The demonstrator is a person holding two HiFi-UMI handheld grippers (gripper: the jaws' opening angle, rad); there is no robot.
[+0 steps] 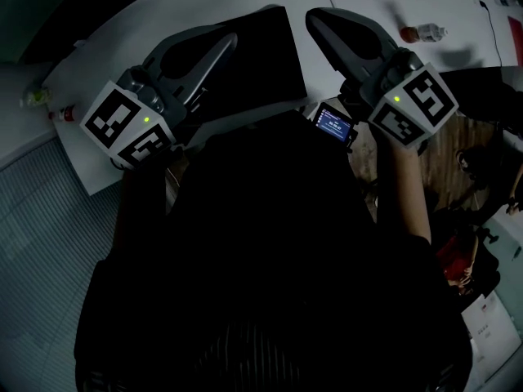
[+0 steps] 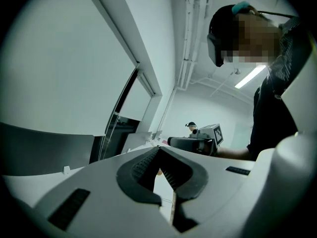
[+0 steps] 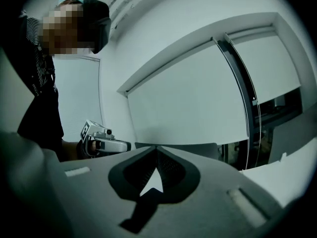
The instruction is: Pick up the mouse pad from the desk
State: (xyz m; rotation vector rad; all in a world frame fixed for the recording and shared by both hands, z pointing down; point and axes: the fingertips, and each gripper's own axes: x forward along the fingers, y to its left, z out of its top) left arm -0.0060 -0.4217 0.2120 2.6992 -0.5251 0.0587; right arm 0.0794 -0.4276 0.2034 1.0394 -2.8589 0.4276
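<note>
The pale surface (image 1: pixel 147 23) fills the top of the head view, and on it we see the black mouse pad (image 1: pixel 257 55) lying flat at 12 o'clock from the middle of the picture. The pad sits between the two grippers. The left gripper (image 1: pixel 229 41) reaches in from 8 o'clock, and its tip overlaps the pad's left edge in this view. The right gripper (image 1: pixel 315 16) comes in from 4 o'clock, its tip just beside the pad's far right corner, at about 2 o'clock from the pad's middle. In each gripper's own view we find the jaws closed tip to tip with nothing between them, both aimed roughly level at pale walls, so neither has hold of the pad. Whether the left tip touches the pad we cannot tell. A small lit screen (image 1: pixel 333 123) shows at 5 o'clock from the pad, near the right gripper's marker cube. A bottle (image 1: pixel 421 33) lies on the surface at 3 o'clock from the right gripper's tip.
</note>
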